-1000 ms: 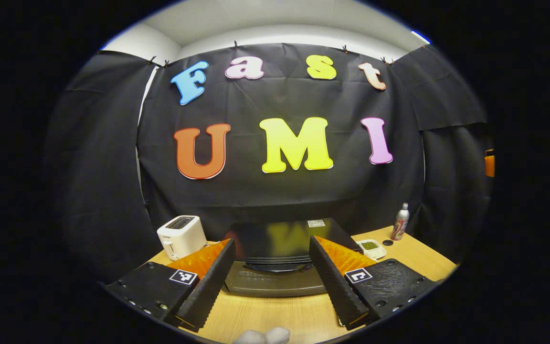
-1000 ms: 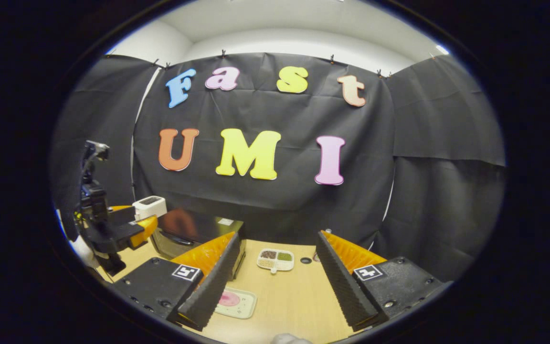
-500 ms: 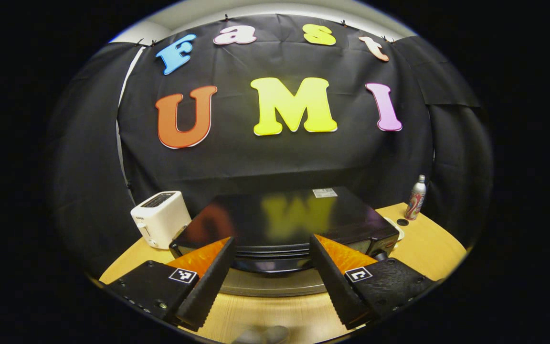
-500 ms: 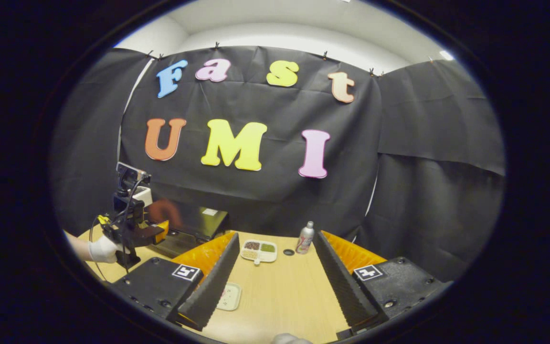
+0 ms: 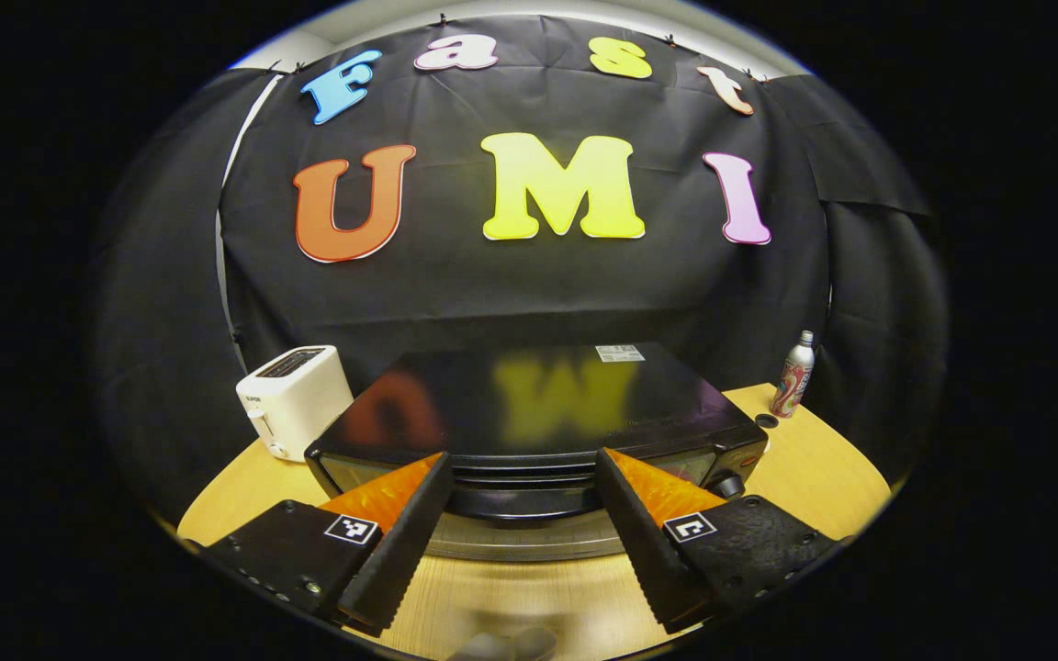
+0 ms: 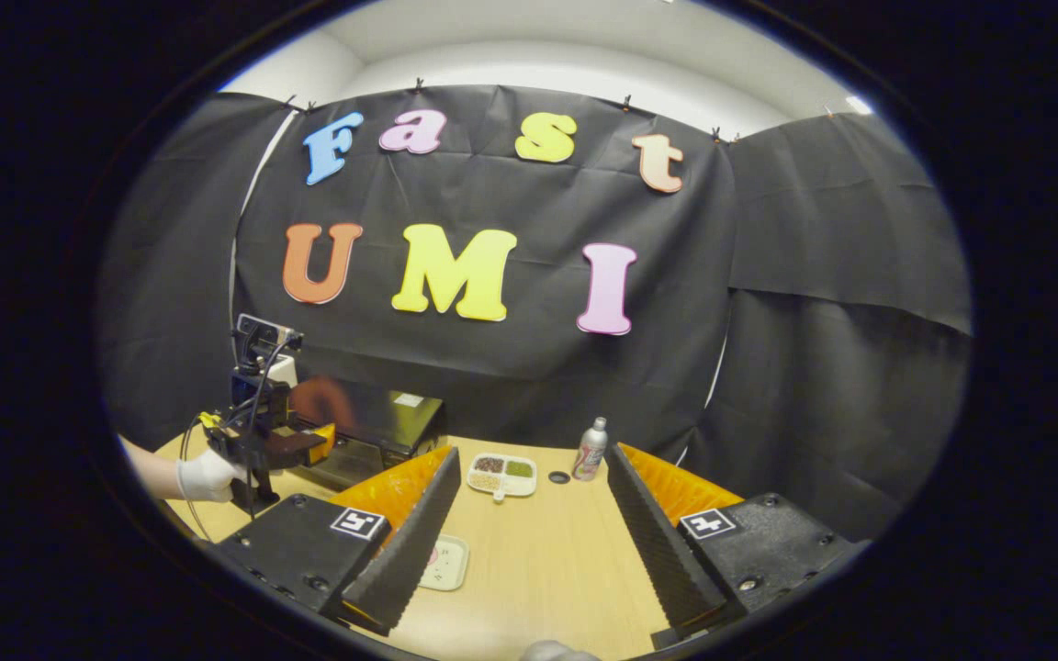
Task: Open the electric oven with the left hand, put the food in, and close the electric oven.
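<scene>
The black electric oven point(image 5: 538, 404) stands on the wooden table straight ahead in the left gripper view, its door shut and its handle point(image 5: 524, 500) between my fingers' tips. My left gripper point(image 5: 522, 473) is open, close in front of that handle, touching nothing. In the right gripper view the oven point(image 6: 373, 427) sits at the left, with the left gripper point(image 6: 309, 441) held by a gloved hand point(image 6: 203, 477) before it. My right gripper point(image 6: 529, 468) is open and empty over the table. A small plate of pink food point(image 6: 444, 562) lies by its left finger.
A white toaster point(image 5: 295, 399) stands left of the oven. A metal can point(image 5: 793, 375) and a small round black thing point(image 5: 766, 420) are at the oven's right. In the right gripper view a divided tray of grains point(image 6: 501, 474) lies mid-table beside the can point(image 6: 590, 450).
My left gripper has moved forward and down to the oven, which now looms larger with its handle between the fingers. The right gripper pulled back, so the can and tray show farther off.
</scene>
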